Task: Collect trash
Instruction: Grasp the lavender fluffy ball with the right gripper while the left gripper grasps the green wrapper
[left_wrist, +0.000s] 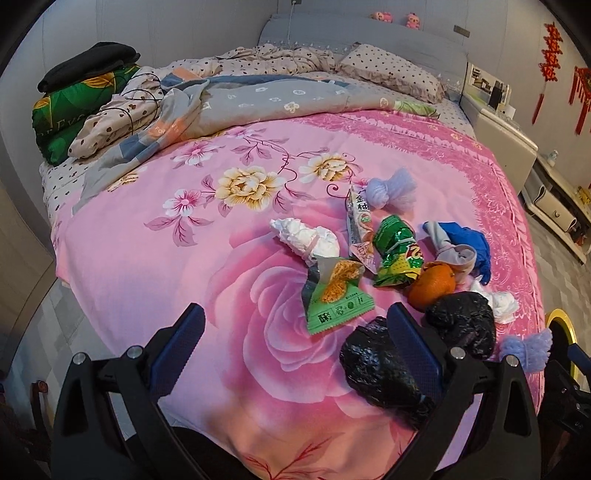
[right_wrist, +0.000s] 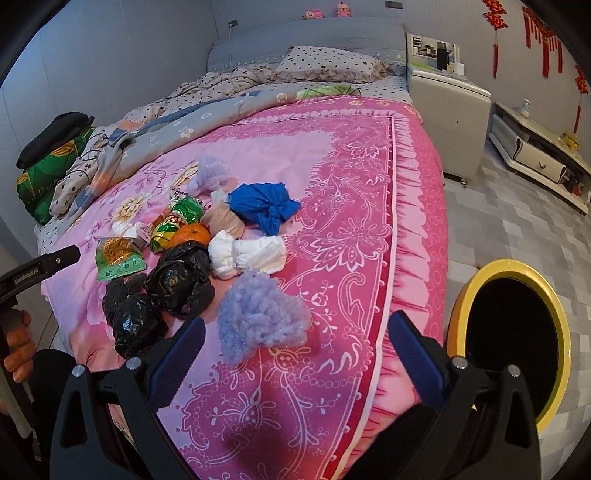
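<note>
Trash lies in a heap on the pink flowered bedspread (left_wrist: 155, 258). It holds two black plastic bags (left_wrist: 380, 369) (left_wrist: 461, 321), a green snack wrapper (left_wrist: 332, 295), a green foil packet (left_wrist: 395, 254), an orange (left_wrist: 432, 284), white tissue wads (left_wrist: 306, 236), a blue bag (left_wrist: 465, 240) and purple fluffy bundles (left_wrist: 391, 188). My left gripper (left_wrist: 295, 354) is open and empty, its right finger beside the near black bag. My right gripper (right_wrist: 295, 354) is open and empty, just short of a purple bundle (right_wrist: 258, 321). The yellow-rimmed bin (right_wrist: 509, 343) stands on the floor to the right of the bed.
Folded quilts and a black garment (left_wrist: 88, 62) pile up at the bed's far left, with pillows (left_wrist: 391, 70) at the headboard. A white nightstand (right_wrist: 447, 103) and a low cabinet (right_wrist: 539, 158) stand to the right. The floor is grey tile (right_wrist: 517, 229).
</note>
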